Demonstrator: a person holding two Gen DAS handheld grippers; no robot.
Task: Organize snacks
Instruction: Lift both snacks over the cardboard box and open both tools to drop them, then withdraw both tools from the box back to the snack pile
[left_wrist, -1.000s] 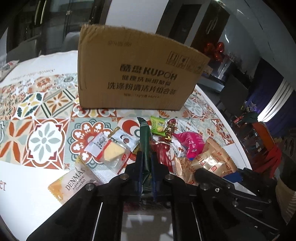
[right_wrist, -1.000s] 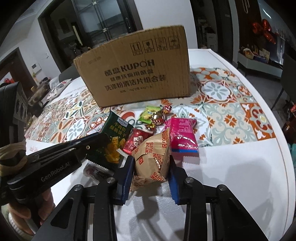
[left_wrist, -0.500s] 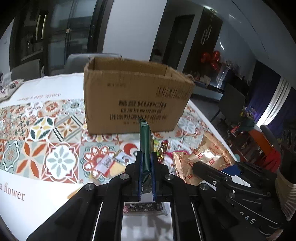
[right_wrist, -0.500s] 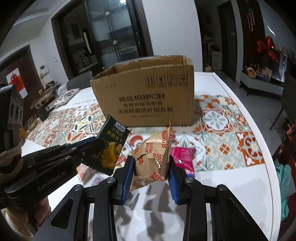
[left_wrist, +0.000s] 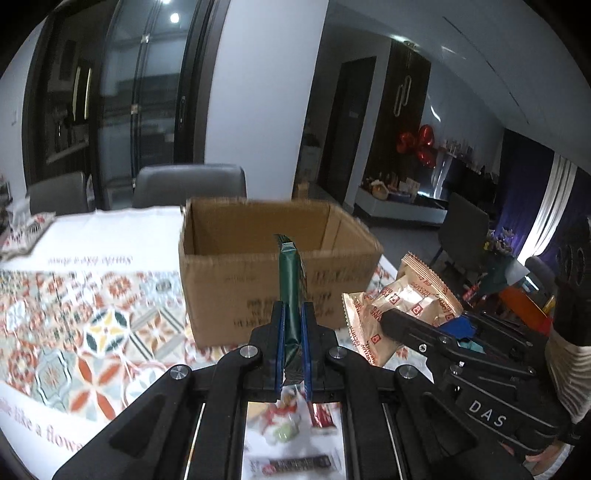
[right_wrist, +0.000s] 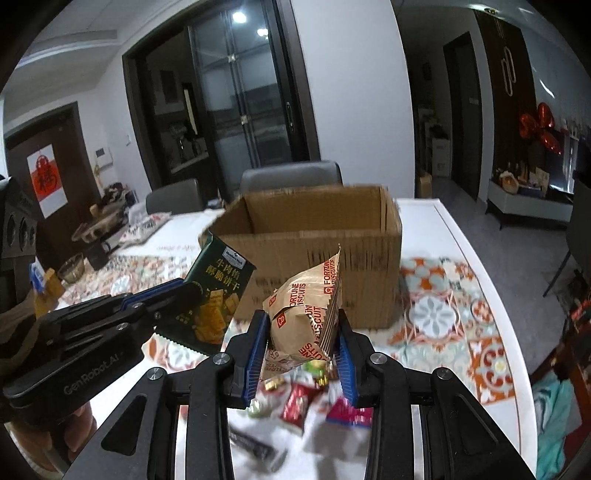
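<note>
My left gripper (left_wrist: 292, 314) is shut on a dark green biscuit packet (left_wrist: 291, 280), held edge-on in the air in front of the open cardboard box (left_wrist: 258, 291). My right gripper (right_wrist: 301, 332) is shut on a tan Fortune Biscuits bag (right_wrist: 306, 310), also lifted, in front of the box (right_wrist: 362, 273). In the right wrist view the left gripper (right_wrist: 177, 291) with the green packet (right_wrist: 214, 295) is at left. In the left wrist view the right gripper (left_wrist: 406, 321) with the tan bag (left_wrist: 402, 306) is at right. The box interior shows bare cardboard walls; its floor is hidden.
Several loose snacks (right_wrist: 299, 398) lie on the white table below the grippers, among them a red packet and a pink one (right_wrist: 347, 410). A patterned cloth (left_wrist: 74, 325) covers the table. Grey chairs (right_wrist: 291, 177) stand behind the box. The table edge (right_wrist: 491, 295) runs at right.
Both grippers have risen with their packets from table level to about the height of the box rim, so the open top of the box now shows.
</note>
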